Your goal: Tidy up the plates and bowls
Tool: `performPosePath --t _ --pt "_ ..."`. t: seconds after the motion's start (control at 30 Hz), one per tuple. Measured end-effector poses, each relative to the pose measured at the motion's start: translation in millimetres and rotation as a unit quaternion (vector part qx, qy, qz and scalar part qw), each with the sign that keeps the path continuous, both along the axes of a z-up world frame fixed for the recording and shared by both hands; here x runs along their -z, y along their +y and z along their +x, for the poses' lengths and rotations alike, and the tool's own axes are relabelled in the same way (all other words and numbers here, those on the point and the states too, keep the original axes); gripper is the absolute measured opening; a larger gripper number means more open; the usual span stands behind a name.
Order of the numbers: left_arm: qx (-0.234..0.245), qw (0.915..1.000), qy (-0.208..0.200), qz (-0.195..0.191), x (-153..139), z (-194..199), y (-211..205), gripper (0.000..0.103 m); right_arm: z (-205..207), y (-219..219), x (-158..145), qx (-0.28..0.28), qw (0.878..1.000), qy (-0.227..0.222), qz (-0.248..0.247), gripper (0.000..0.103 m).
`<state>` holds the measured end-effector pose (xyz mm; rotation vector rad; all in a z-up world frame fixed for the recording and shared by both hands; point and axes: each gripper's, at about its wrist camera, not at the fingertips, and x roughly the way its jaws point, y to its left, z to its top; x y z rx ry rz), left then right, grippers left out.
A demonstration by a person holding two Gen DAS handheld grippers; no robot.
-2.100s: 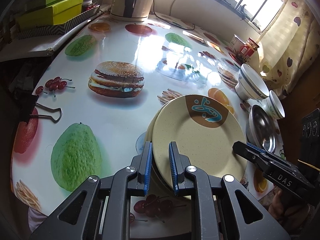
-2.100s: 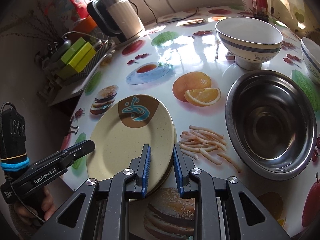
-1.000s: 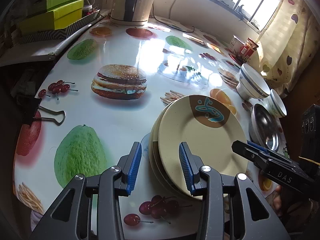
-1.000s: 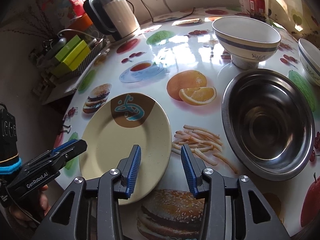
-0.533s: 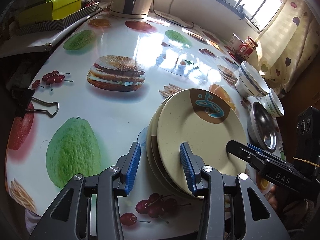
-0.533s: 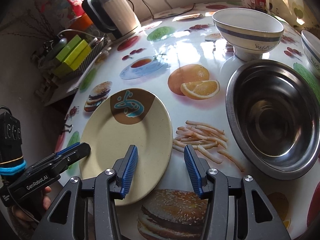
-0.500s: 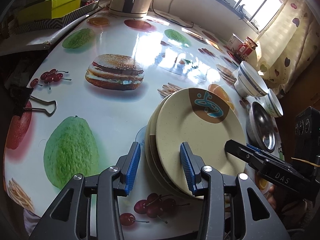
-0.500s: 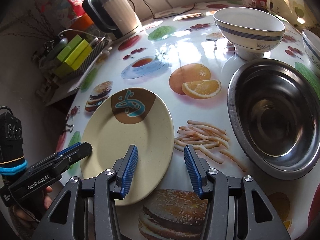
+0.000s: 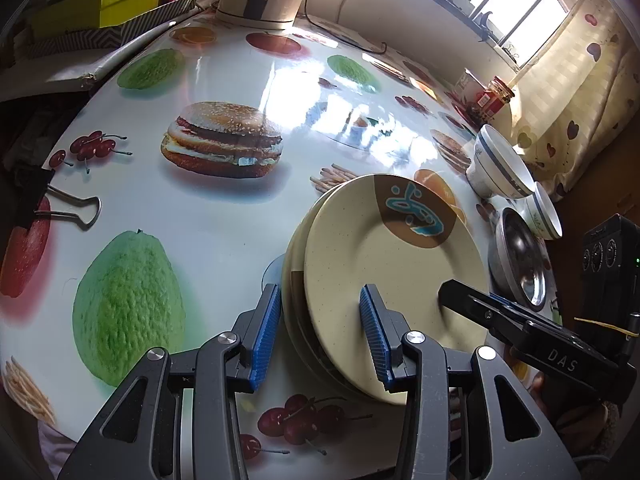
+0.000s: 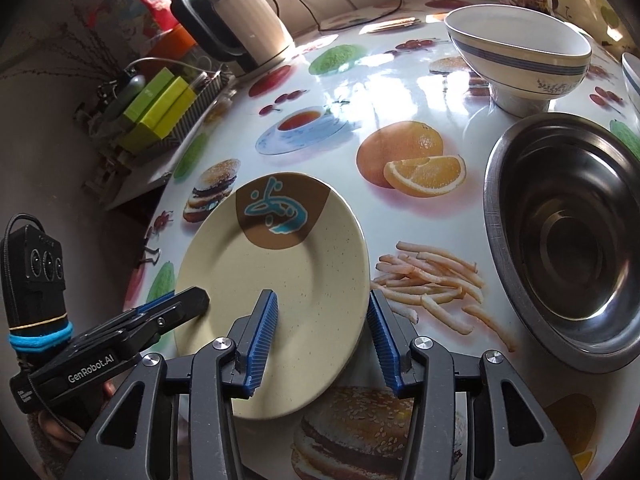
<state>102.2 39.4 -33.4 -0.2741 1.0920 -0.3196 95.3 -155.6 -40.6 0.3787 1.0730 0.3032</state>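
Observation:
A stack of cream plates (image 9: 380, 264) with a brown and blue motif lies on the printed table (image 9: 224, 220); it also shows in the right wrist view (image 10: 276, 280). My left gripper (image 9: 320, 336) is open, its jaws astride the stack's near rim. My right gripper (image 10: 322, 336) is open at the opposite rim, jaws either side of the edge. A steel bowl (image 10: 568, 236) sits right of the plates. A white blue-banded bowl (image 10: 520, 56) stands behind it, and a second such bowl (image 9: 542, 216) beside it.
An electric kettle (image 10: 236, 24) stands at the table's far edge, with green boxes (image 10: 160, 108) in a basket beside it. A binder clip (image 9: 52, 200) grips the table's left edge. Jars (image 9: 488, 96) stand by the curtain and window.
Both grippers were shut on the plate rim 2.1 s ago; both have opened and let go. The plates now rest on the table, and the grippers have barely moved since.

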Motion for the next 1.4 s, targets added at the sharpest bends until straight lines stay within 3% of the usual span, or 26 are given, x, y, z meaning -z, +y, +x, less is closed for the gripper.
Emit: performPosePath --t 1.4 --pt "0.000 0.9999 0.010 0.012 -2 103 0 0.042 89 3 -2 0.046 0.999 0.015 -0.012 0.044"
